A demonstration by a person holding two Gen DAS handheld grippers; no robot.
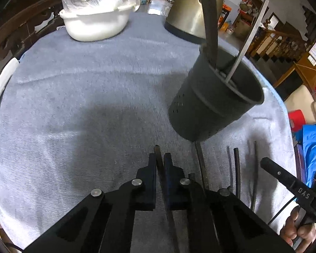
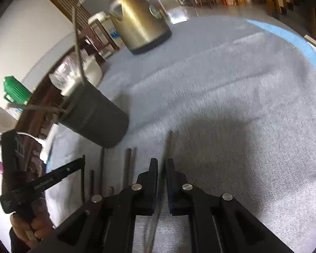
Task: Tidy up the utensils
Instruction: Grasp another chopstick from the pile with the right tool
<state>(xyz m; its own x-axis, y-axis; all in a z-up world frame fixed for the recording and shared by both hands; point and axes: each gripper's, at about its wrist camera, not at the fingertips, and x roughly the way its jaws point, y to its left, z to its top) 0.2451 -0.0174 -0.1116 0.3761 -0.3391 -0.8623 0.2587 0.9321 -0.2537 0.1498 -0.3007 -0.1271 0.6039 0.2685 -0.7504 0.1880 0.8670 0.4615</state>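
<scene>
A dark grey perforated utensil holder (image 1: 217, 97) stands on the grey cloth; a black handle (image 1: 209, 21) and a metal utensil (image 1: 250, 35) stick out of it. It also shows in the right wrist view (image 2: 97, 118). My left gripper (image 1: 160, 158) is shut on a thin dark utensil handle (image 1: 158, 154). My right gripper (image 2: 162, 164) is shut on a slim metal utensil (image 2: 168, 145) lying along the cloth. Several dark utensils (image 1: 236, 168) lie in a row on the cloth, also in the right wrist view (image 2: 128, 164).
A brass-coloured kettle (image 1: 191, 10) (image 2: 139, 21) stands at the back. A white bowl covered with plastic (image 1: 97, 21) sits back left. The cloth-covered table (image 1: 84, 105) has a curved edge; chairs and a stair rail stand beyond.
</scene>
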